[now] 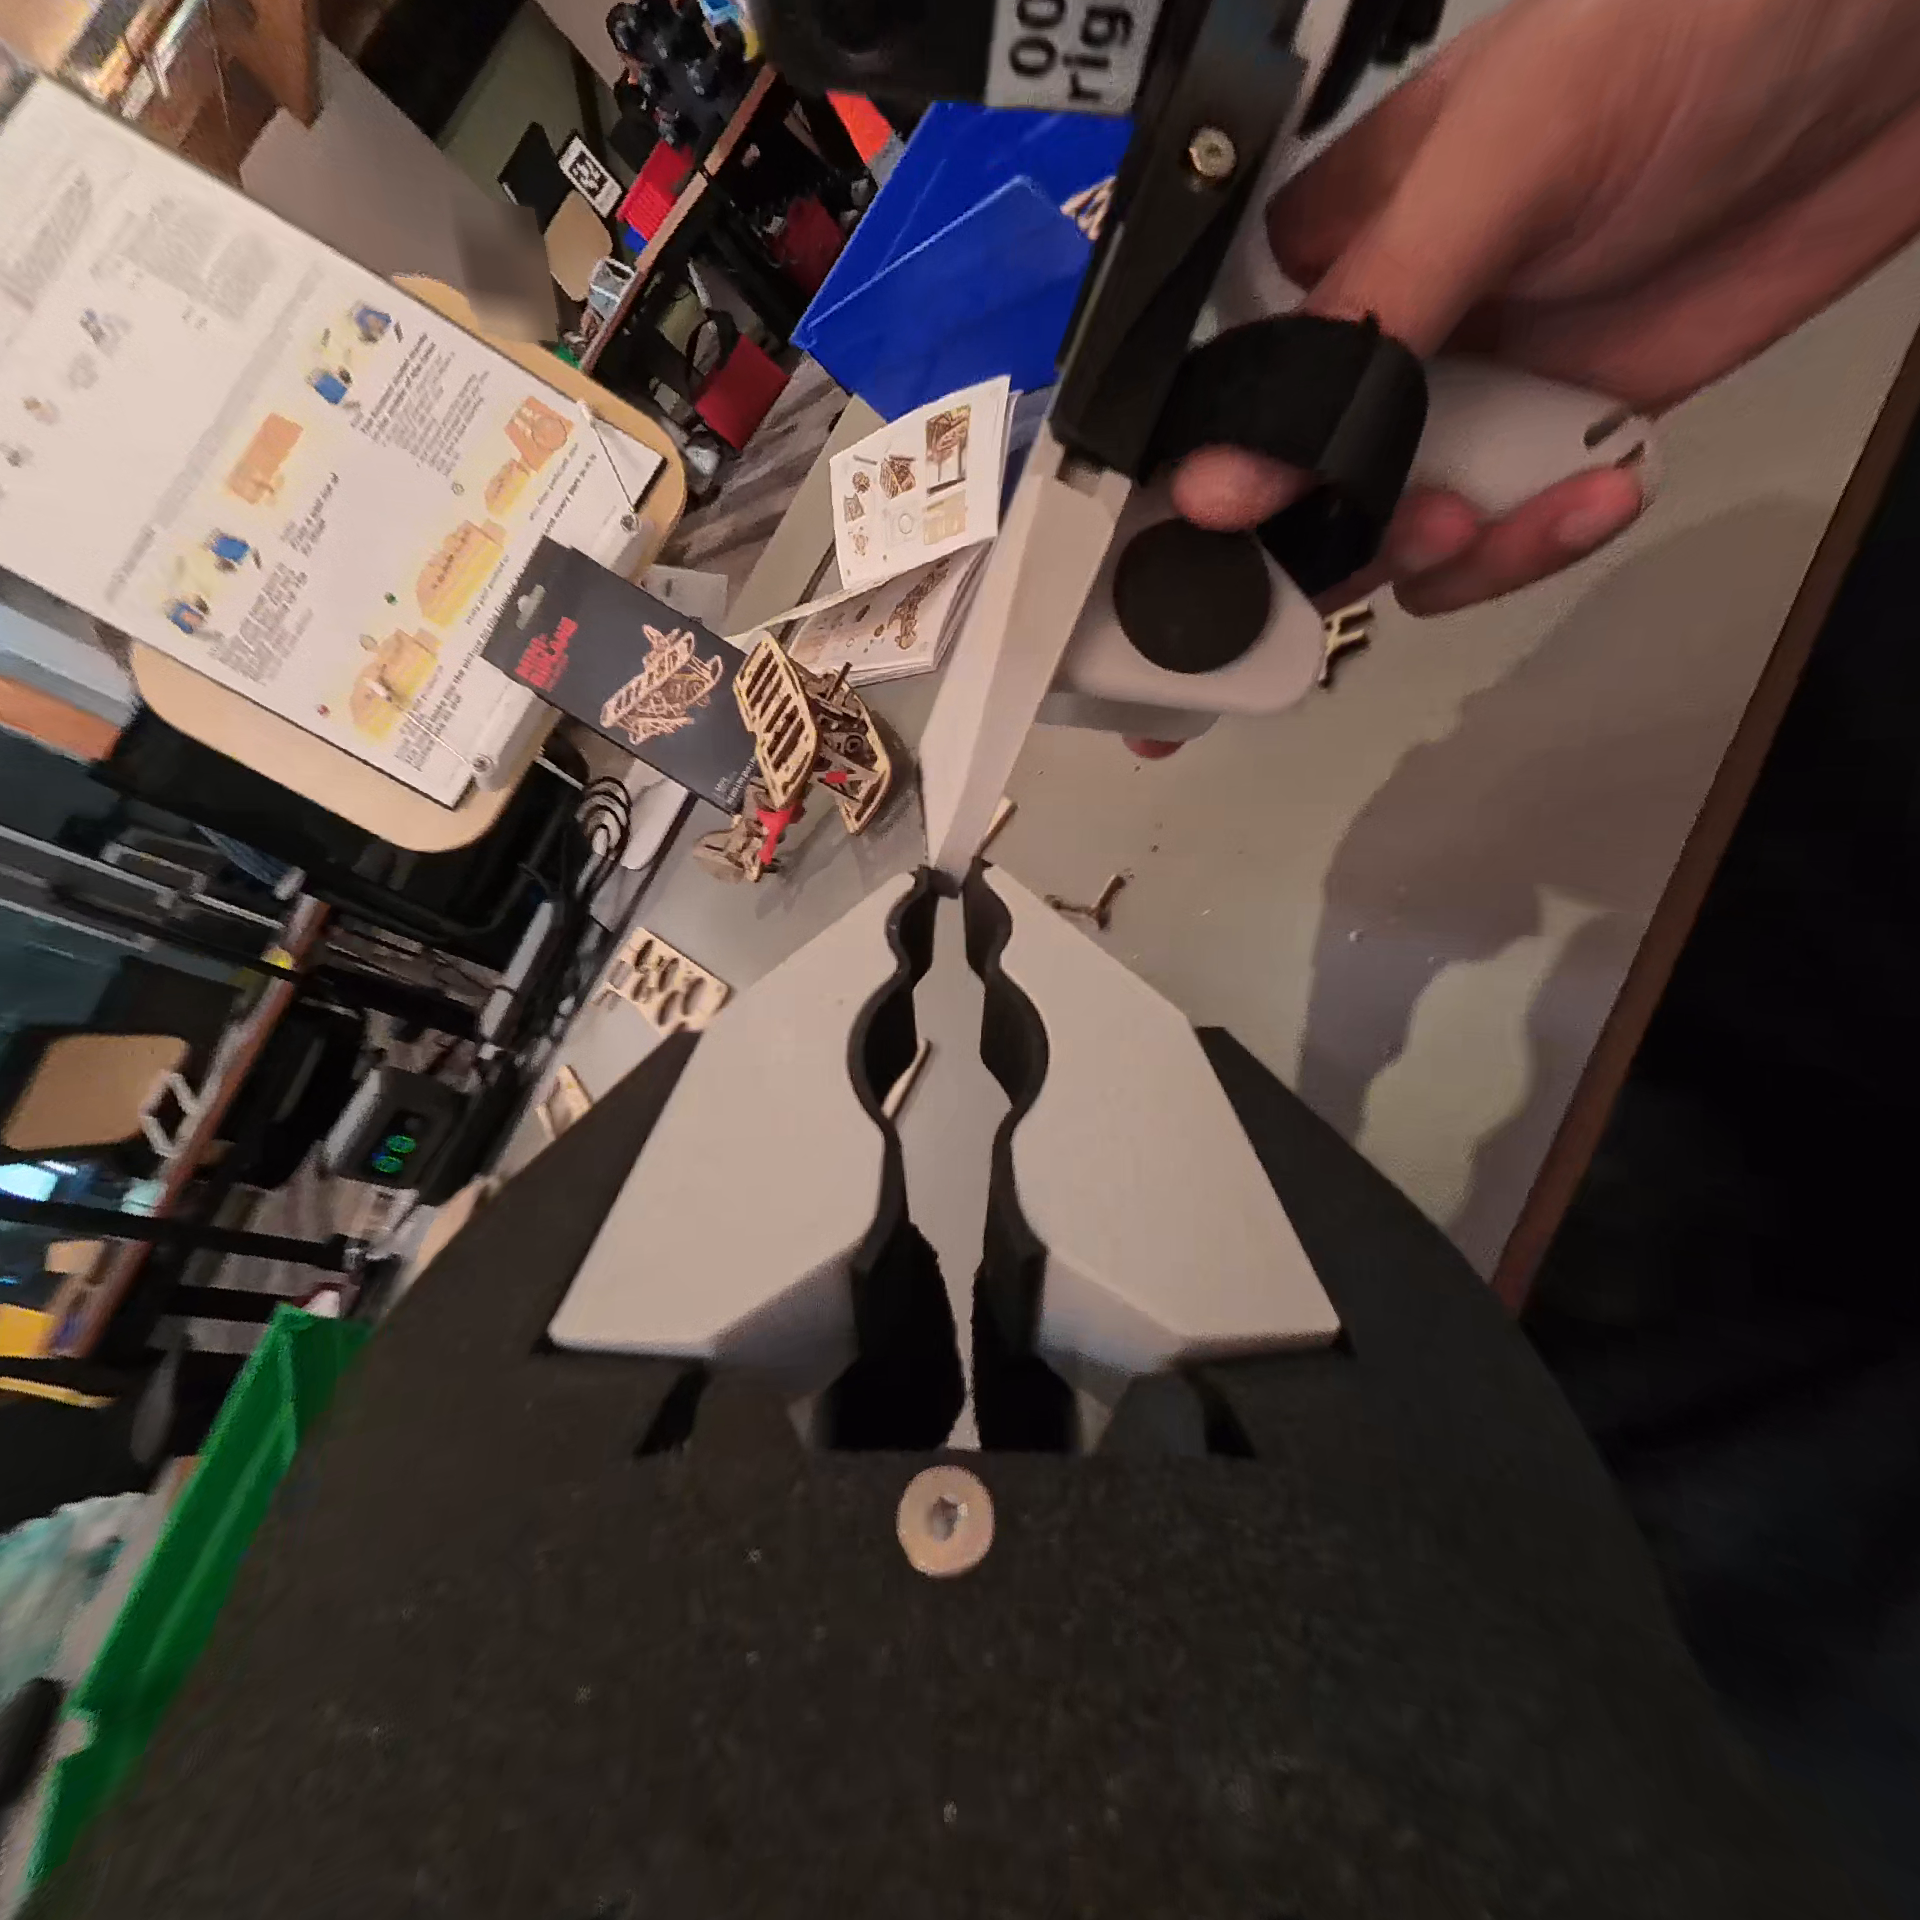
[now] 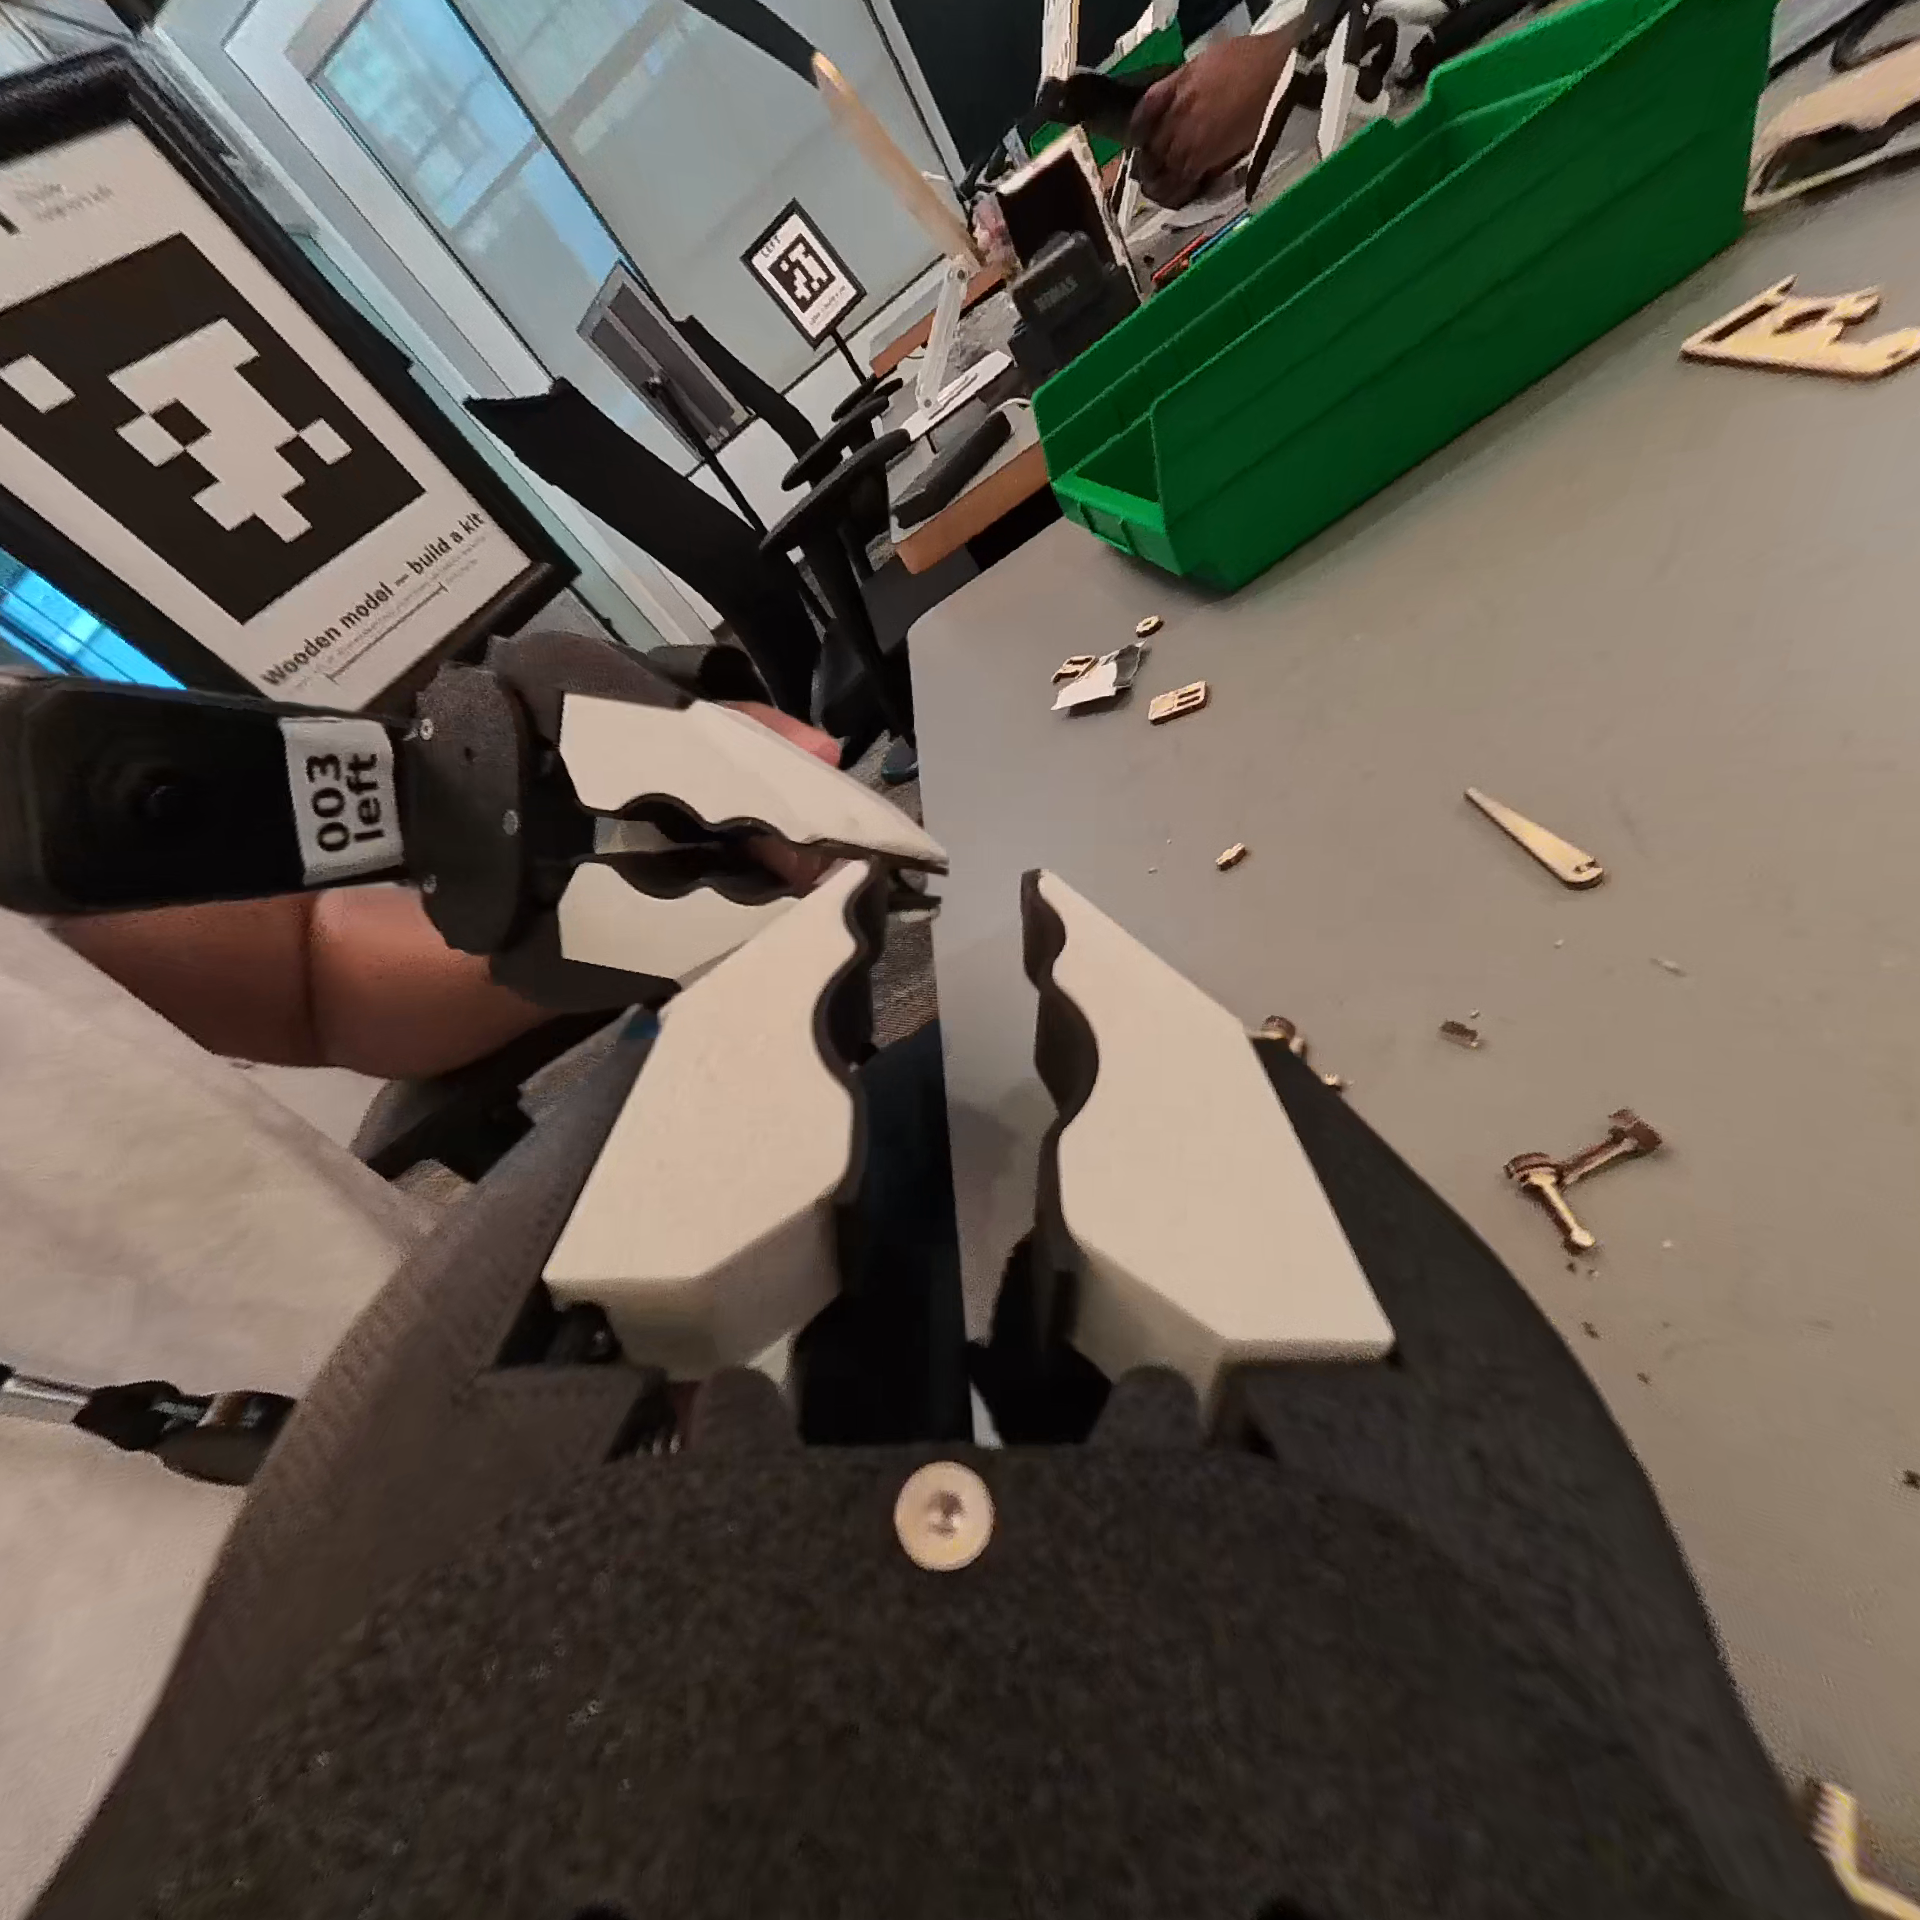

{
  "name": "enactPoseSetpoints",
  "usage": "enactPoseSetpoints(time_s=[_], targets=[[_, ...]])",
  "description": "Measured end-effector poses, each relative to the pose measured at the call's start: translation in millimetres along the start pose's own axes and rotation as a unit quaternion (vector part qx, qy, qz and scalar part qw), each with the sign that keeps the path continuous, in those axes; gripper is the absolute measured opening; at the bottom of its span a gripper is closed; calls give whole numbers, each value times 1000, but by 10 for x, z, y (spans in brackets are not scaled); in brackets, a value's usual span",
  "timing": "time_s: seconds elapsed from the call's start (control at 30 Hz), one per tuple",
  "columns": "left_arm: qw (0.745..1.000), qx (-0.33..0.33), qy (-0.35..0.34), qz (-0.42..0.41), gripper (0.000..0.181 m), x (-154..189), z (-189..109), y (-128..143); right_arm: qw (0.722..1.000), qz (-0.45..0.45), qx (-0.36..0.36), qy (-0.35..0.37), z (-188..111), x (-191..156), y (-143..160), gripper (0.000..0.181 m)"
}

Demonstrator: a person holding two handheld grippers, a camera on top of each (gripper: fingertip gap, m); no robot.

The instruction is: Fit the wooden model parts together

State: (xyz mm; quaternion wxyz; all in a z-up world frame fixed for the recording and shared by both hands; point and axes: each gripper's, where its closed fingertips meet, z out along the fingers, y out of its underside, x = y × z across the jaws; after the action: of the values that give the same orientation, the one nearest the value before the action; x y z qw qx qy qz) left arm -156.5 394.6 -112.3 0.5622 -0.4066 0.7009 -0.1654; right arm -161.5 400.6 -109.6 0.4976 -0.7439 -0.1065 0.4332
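Near the table edge [image 2: 920, 665], left tongs [image 1: 943, 883] nearly closed, right tongs [image 2: 951, 883] spread, both empty.

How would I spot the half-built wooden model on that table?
Start at the grey table in the left wrist view. Just below the black card stands the half-built model. Unlike the flat loose pieces nearby, it is bulky, with a slatted panel and red bits.

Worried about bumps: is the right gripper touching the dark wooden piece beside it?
Apart. Right wrist view shows bare grey table between the right gripper and the dark wooden piece.
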Motion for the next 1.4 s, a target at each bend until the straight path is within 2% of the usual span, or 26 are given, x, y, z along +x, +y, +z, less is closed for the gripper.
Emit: enactPoseSetpoints(time_s=[0.1, 0.3, 0.57, 0.7, 0.77, 1.0, 1.07, 1.13, 1.17, 1.2, 1.27, 1.3, 1.4], targets=[[999, -5, -7, 47, 3, -10, 39, -15, 1000, -22, 6, 3, -35, -1, -22, 20], [997, -11, -10, 71, 2, 12, 85, -30, 999, -34, 9, -20, -70, -76, -4, 0], [994, -28, -33, 96, 2, 13, 63, -19, 999, -28, 20, -15, -32, -89, 4, 0], [987, -74, -46, 135, 2, 18, 118, 100, 998, -34, 8, 46, 45, 37, 59, 0], [988, -75, -49, 125, 2, 12, 122, 131, 997, -42, 14, 62, 69, 53, 57, 0], [987, -82, -63, 126, 2, -19, 112, 118, 998, -25, 43, 50, 75, 40, 17, 0], [992, -76, -45, 95, 2, 27, 139, 143, 998, -15, 19, 56, 59, 74, 70, 0], [998, -56, -8, 26, 2, 112, 169, 166, 998, -16, -20, 56, 21, 115, 146, 0], [999, -48, 7, -4, 3, 135, 164, 173, 996, -25, -35, 76, -27, 192, 166, 0], [998, -56, 8, -22, 11, 106, 157, 231, 991, -54, -47, 112, -115, 321, 179, 0], [994, -98, 18, -55, 18, 56, 152, 488, 976, -106, -93, 164, -303, 537, 248, 0], [988, -117, 49, -89, 18, 124, 154, 629, 966, -136, -117, 187, -381, 630, 289, 0], [963, -149, 119, -192, 29, 337, 156, 861, 955, -157, -155, 197, -427, 738, 424, 8]])
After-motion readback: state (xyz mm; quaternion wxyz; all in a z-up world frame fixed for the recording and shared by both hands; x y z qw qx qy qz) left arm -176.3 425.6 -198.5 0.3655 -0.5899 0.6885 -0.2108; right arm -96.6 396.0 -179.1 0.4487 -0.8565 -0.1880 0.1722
